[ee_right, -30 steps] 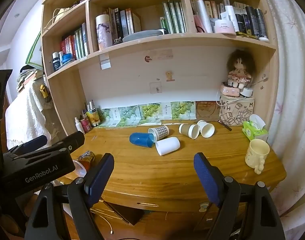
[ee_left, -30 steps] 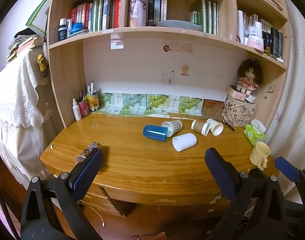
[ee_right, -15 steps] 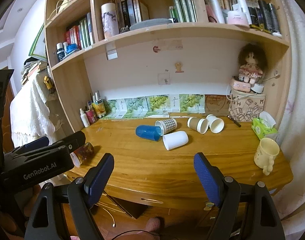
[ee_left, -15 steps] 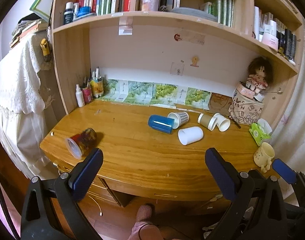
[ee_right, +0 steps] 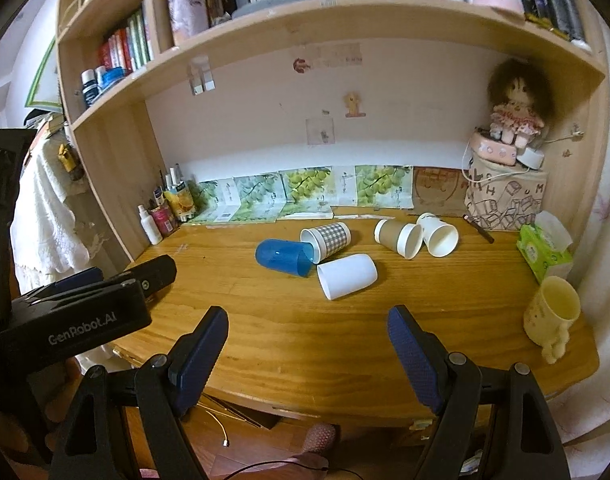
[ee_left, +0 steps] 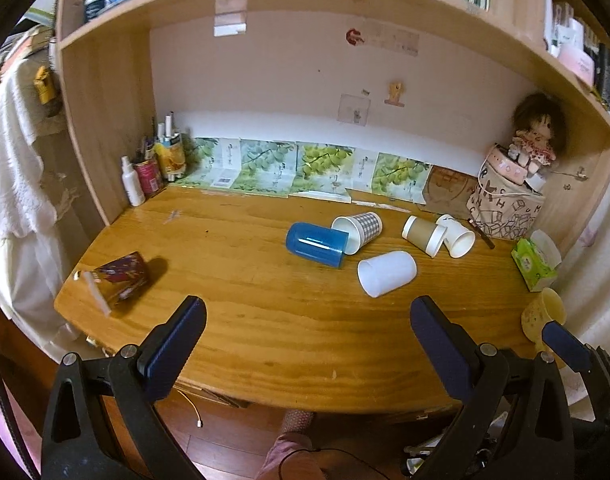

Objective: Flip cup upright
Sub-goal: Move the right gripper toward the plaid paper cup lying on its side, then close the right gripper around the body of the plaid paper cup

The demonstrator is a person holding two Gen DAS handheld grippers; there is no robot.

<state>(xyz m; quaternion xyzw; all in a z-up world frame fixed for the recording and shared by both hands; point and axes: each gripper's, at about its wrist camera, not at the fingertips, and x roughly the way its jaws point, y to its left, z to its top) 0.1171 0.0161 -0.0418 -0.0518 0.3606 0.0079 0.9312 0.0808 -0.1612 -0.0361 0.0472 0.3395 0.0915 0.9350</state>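
Both grippers, left (ee_left: 305, 334) & right (ee_right: 308, 338), hang over desk (ee_right: 305, 344) front edge w/ fingers spread wide, nothing held. Farther back, mid-desk: white cup (ee_right: 347, 276) on its side, touching blue cup (ee_right: 283, 258) & checked cup (ee_right: 327, 240), also tipped.

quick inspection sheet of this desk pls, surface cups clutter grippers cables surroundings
surface: wooden desk, bare at the front.
job's things: five cups on their sides: blue cup, checked cup, white cup, brown cup, second white cup.
clutter: dark printed cup on its side, yellow mug upright, tissue box.
grippers: left gripper and right gripper open, holding nothing.
cables: thin wire below the desk.
surroundings: bookshelf, doll.
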